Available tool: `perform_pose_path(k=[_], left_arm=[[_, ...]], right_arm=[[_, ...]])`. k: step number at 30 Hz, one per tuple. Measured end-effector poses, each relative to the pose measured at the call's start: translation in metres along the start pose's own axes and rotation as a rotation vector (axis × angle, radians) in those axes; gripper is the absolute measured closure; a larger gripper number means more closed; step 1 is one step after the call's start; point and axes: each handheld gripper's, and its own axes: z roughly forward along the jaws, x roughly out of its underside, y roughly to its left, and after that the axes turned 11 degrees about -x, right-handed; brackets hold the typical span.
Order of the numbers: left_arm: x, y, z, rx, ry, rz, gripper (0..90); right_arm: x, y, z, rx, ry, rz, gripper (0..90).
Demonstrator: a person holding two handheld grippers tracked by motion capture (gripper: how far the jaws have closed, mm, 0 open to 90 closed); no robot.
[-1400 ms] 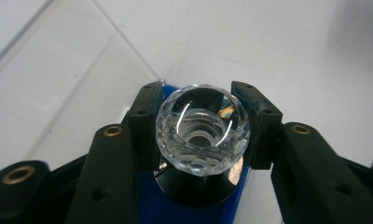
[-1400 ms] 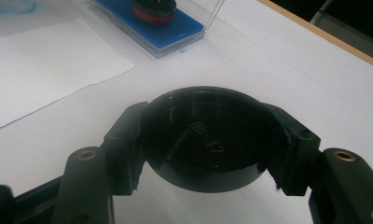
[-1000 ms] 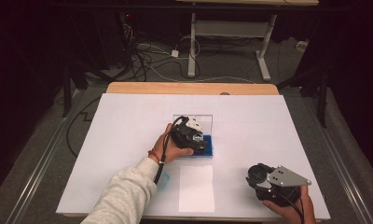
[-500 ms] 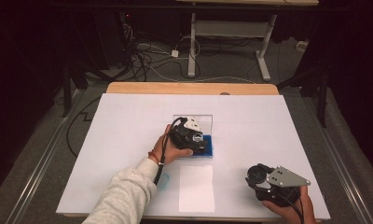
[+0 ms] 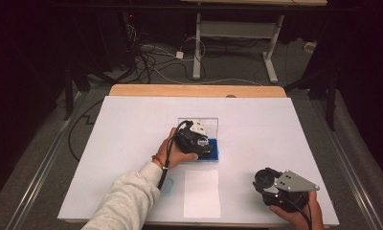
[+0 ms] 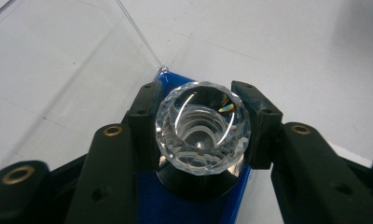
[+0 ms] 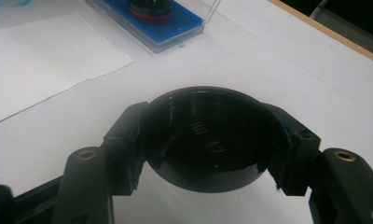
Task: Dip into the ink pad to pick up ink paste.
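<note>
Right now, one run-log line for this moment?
left gripper: shut on faceted glass piece over blue case | right gripper: shut on black round cap

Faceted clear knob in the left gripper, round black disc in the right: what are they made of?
Faceted clear knob: glass or clear acrylic, going by its see-through body and bright edge glints. Round black disc: probably glossy plastic or coated glass, smooth, mirror-like, with faint markings.

The open case (image 5: pixel 209 149) lies mid-table, behind the paper sheet (image 5: pixel 201 193).
</note>
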Motion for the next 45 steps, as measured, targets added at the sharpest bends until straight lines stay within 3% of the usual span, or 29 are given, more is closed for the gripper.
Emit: perform_pose_path(k=[12,18,28,45], left_arm=[[-0.004,-0.002,-0.001,-0.013,0.034,0.032,54.6],[-0.005,-0.002,-0.001,-0.009,0.039,0.026,54.6],[-0.01,-0.005,-0.002,-0.024,0.075,0.062,54.6],[-0.009,-0.003,-0.003,-0.025,0.074,0.052,54.6]], right_arm=[[-0.001,0.0,-0.001,0.012,-0.007,0.003,38.1],[-0.001,-0.001,-0.002,0.021,-0.013,0.004,38.1],[-0.002,0.0,-0.003,0.025,-0.021,0.011,38.1],[-0.001,-0.001,-0.004,0.022,-0.02,0.01,38.1]])
